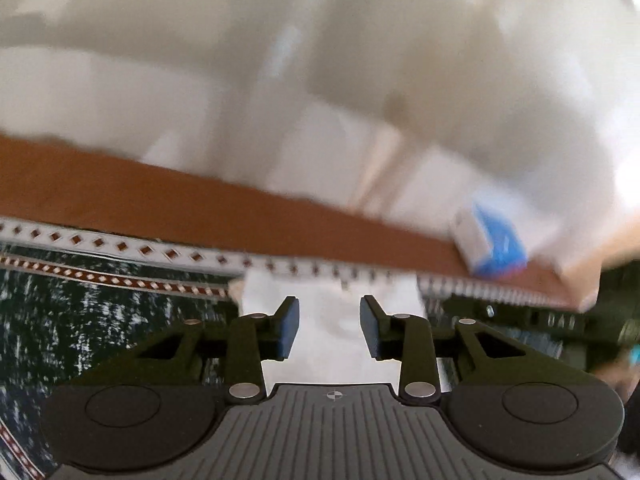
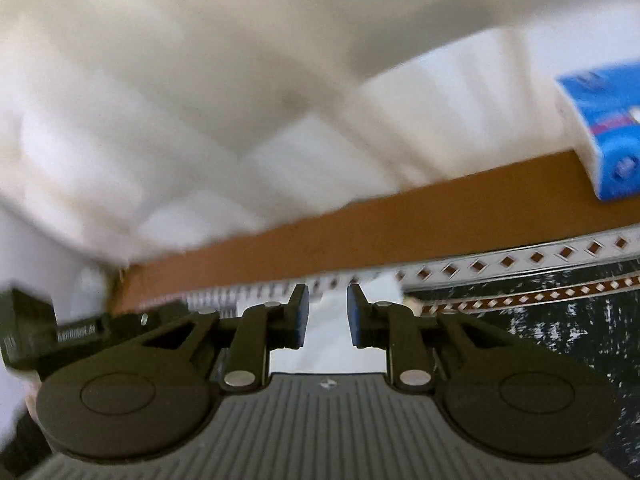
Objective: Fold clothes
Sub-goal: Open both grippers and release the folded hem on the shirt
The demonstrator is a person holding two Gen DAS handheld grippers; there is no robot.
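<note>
1. Left claw point(image 1: 329, 328) with jaws apart, nothing pinched; white garment point(image 1: 332, 320) lying just below the gap.
2. Right claw point(image 2: 328, 320) parted more narrowly, pads clear of the same white cloth point(image 2: 326, 336) beneath.
3. Garment spread over a dark patterned bedcover point(image 1: 100, 320) with a brown border band point(image 2: 440, 216).
4. Blue-and-white packet point(image 2: 600, 136) resting at the band's edge; background blurred.

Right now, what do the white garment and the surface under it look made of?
White garment: soft woven cloth, matte, seemingly cotton; it creases, though blur hides the weave. Surface: patterned cloth, dark with a brown band and diamond trim, matte, probably a printed textile.
</note>
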